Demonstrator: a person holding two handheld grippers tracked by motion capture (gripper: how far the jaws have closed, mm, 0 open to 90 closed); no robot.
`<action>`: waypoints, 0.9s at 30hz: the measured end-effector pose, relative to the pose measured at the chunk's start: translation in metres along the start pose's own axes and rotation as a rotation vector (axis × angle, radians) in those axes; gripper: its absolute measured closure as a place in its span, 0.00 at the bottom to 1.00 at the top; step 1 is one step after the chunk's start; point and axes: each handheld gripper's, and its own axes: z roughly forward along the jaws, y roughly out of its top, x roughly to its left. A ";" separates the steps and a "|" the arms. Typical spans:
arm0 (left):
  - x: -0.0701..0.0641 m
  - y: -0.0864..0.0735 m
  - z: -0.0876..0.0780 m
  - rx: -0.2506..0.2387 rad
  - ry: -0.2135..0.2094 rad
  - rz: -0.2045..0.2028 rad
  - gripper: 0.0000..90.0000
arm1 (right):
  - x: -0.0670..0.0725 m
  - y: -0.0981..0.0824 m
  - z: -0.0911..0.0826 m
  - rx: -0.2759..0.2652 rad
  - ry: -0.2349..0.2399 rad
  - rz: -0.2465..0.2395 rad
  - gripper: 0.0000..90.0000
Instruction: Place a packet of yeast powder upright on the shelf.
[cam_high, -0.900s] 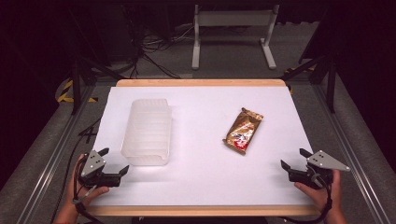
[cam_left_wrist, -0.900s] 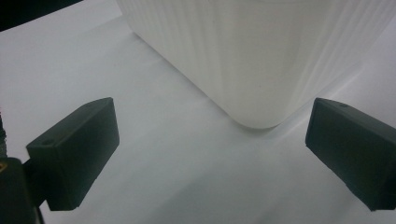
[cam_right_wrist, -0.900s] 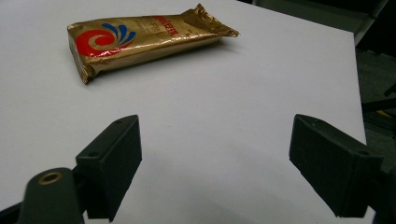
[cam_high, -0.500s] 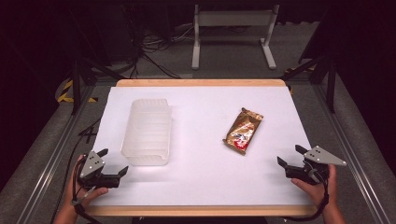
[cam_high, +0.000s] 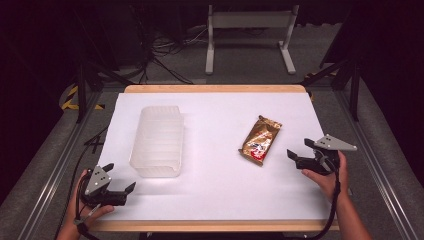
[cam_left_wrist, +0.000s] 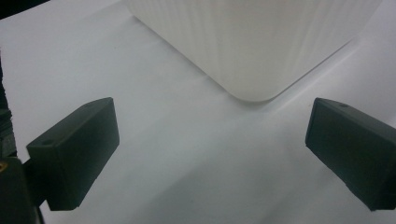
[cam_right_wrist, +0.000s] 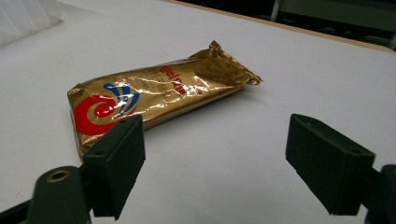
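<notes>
We bring the right gripper (cam_high: 296, 158), jaws wide apart and empty, squarely across the gold snack packet (cam_high: 260, 140) lying flat on the white worktop (cam_high: 215, 175), just beside it. The foil is crinkly, with a red swirl. The left gripper (cam_high: 119, 192) waits open near the ribbed plastic container (cam_high: 158, 141).

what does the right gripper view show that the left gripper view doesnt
Right gripper view: a gold snack packet with a red and blue swirl, lying flat just beyond the right gripper, whose jaws stand open and apart from it, and the table's wooden edge. Left gripper view: a corner of the ribbed translucent container ahead of the open left gripper. Both: the white table cover and two empty black jaws.
</notes>
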 end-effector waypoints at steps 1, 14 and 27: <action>0.000 0.000 0.000 0.001 0.000 0.004 0.04 | 0.000 0.003 0.004 0.006 0.003 0.002 0.24; -0.004 0.004 0.001 -0.005 -0.006 0.023 0.04 | -0.014 0.042 0.067 0.091 0.019 0.131 0.26; -0.004 0.004 0.002 -0.009 -0.010 0.028 0.04 | -0.024 0.047 0.121 0.195 -0.016 0.190 0.21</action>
